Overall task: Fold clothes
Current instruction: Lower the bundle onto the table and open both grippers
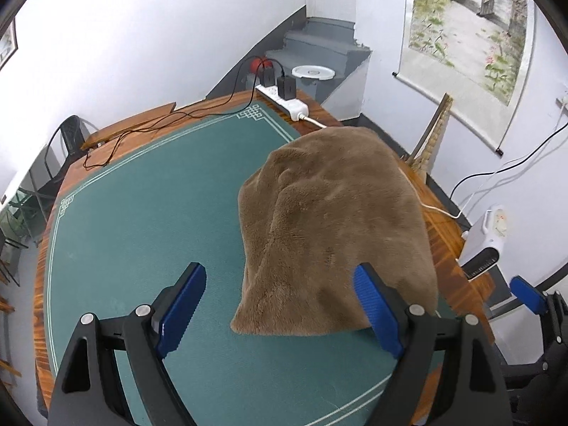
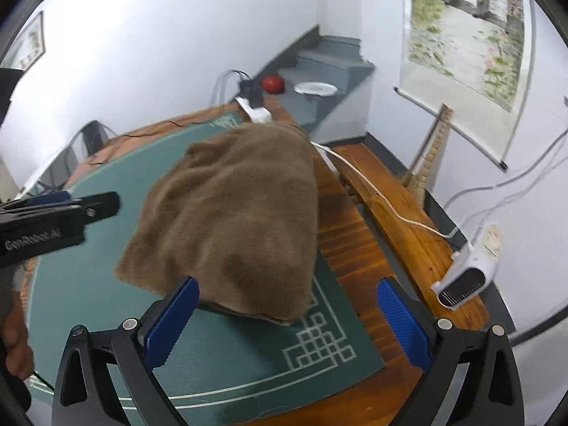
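Brown plush garment (image 1: 333,227) folded in a heap on the green mat (image 1: 149,213), right of centre in the left wrist view, its far edge reaching the wooden tabletop (image 2: 351,248) rim. Wide bare mat at left and lower centre. Left gripper (image 1: 280,298) jaws spread wide, empty, above the near hem. Right gripper (image 2: 287,316) jaws fully apart, nothing held, over the mat's corner knot pattern.

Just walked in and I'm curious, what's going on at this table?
A person with a gripper in each hand is folding clothes. A brown fleece garment lies folded on the green mat, near the table's right edge. Both the left gripper and the right gripper are open and empty, held above the near edge of the garment without touching it.
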Demonstrator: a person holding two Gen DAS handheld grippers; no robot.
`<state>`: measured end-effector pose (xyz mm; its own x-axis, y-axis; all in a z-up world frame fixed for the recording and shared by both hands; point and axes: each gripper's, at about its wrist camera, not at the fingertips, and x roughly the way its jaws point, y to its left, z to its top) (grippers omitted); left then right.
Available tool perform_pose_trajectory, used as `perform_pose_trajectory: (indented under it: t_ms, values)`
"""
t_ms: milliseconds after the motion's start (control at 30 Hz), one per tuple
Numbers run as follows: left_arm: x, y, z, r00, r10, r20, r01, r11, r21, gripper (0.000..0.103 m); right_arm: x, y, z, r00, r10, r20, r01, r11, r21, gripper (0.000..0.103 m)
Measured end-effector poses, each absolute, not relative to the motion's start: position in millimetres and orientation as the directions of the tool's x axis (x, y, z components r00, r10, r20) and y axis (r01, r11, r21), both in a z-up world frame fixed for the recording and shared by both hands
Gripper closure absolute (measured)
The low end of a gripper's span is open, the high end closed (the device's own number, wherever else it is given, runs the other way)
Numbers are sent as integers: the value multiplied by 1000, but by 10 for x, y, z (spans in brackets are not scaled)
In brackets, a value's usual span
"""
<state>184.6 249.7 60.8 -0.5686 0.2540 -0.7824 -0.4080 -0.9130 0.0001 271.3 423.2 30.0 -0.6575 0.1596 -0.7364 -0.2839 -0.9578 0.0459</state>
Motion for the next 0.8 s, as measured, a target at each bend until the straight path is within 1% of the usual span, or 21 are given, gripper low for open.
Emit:
perform_pose_trajectory:
  t_ms: [133, 367, 500, 800]
  values:
    - [1866, 2453, 666, -575, 266, -773, -406, -914, -13, 15, 2701, 4115, 382, -675, 174, -717, -258, -966, 9, 1]
    - [1899, 2391, 716, -582, 274, -766, -408, -913, -17, 15, 2685, 4074, 361, -678, 141, -722, -234, -972, 30, 1]
    - [1909, 2445, 724, -575, 302, -761, -427, -903, -35, 15, 2702, 4075, 368, -680, 138, -720, -235, -971, 36, 1]
    - [2067, 2544, 824, -600, 336, -726, -469, -883, -22, 15, 2785, 4124, 416, -685, 151, -713, -247, -968, 32, 1]
